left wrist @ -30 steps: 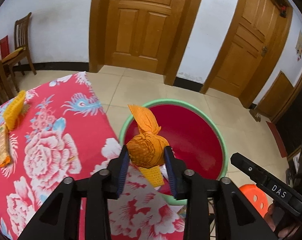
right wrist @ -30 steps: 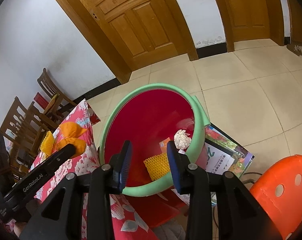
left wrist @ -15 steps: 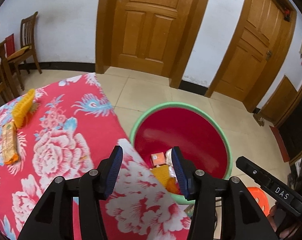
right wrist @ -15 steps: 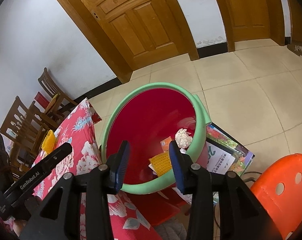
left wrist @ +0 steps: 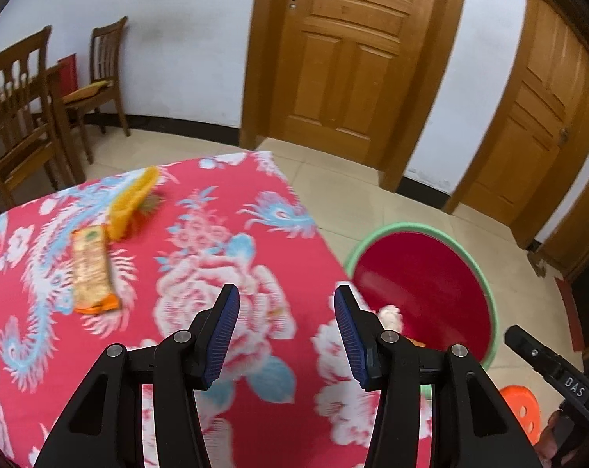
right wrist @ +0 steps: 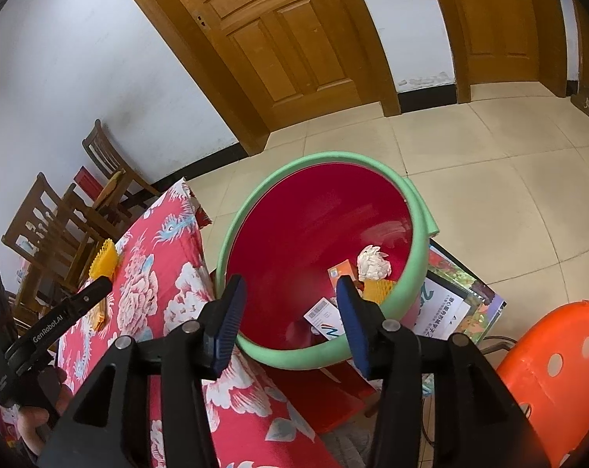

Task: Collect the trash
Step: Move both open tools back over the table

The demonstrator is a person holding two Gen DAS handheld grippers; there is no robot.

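Two pieces of trash lie on your red floral tablecloth [left wrist: 224, 241] at the left of the left wrist view: an orange snack wrapper [left wrist: 91, 269] and, just above it, a yellow foam net [left wrist: 132, 202]. Wooden chairs [left wrist: 25, 117] stand beyond the table's far edge, and two wooden doors [left wrist: 353, 62] fill the upper frame.

Your left gripper [left wrist: 286, 331] hangs over the cloth, its jaws apart after just opening, with nothing between them. Your right gripper [right wrist: 290, 312] sits above the near rim of the red basin [right wrist: 314, 226] with the green edge; its jaws have also just been opening and grip nothing. Inside the basin, at the right of the right wrist view, lie a crumpled white tissue [right wrist: 373, 263], a yellow foam piece [right wrist: 379, 291], a small orange box [right wrist: 343, 271] and a white carton [right wrist: 325, 318].

You have bare cloth between the left gripper and the wrapper. The table's corner falls away toward the basin at the right; an orange stool [right wrist: 556, 370] crowds the lower right corner, and printed papers [right wrist: 450, 304] lie beside the basin.
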